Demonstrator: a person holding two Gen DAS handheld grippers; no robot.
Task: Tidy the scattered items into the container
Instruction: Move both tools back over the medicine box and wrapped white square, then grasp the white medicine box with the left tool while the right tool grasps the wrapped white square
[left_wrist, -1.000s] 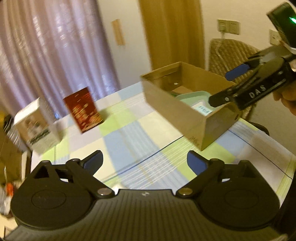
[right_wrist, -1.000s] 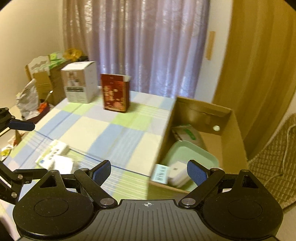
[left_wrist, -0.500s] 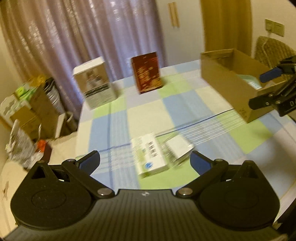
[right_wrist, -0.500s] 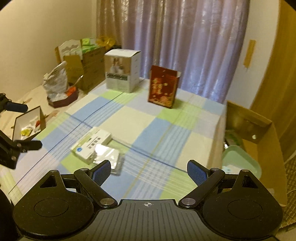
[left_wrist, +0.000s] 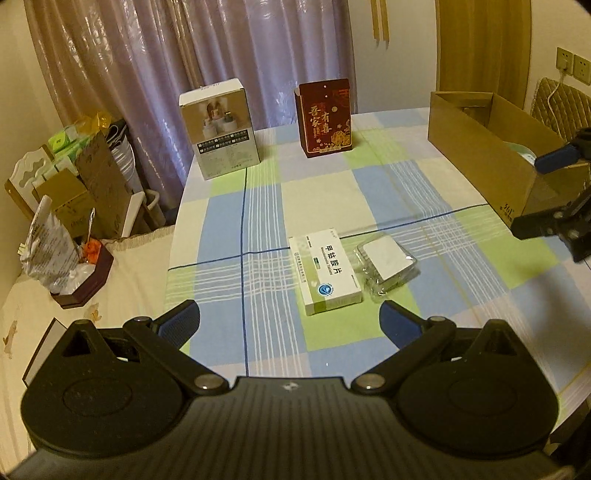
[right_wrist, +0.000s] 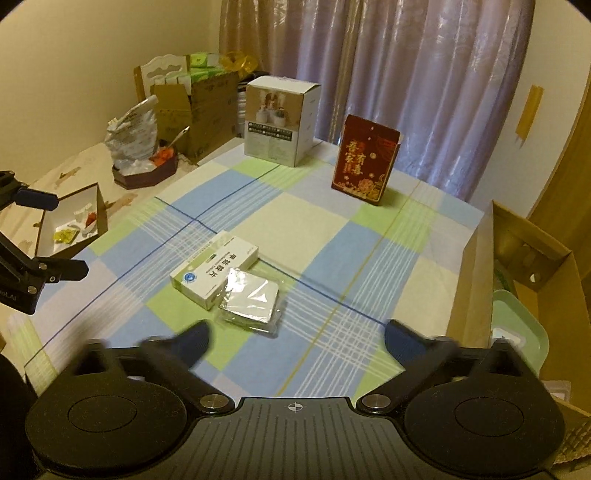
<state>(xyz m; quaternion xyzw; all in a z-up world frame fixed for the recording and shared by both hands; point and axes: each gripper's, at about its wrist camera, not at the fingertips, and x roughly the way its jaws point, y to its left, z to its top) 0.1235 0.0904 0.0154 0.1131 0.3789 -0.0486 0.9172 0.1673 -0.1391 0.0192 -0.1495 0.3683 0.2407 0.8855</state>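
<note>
Checked tablecloth (left_wrist: 369, 192): medicine box (left_wrist: 325, 271) apparently touching wrapped packet (left_wrist: 387, 263); both grippers empty.

I saw dim, warm yellowish room light and soft shadows. Fisheye bending curved the edges, with dark vignetted corners. My right gripper (right_wrist: 295, 338) was motion-blurred at its fingers; the curtain (left_wrist: 207, 44) showed faint sheen.

Four boxes (left_wrist: 327, 270) (one cardboard (left_wrist: 476, 147)), one packet (left_wrist: 387, 264)
</note>
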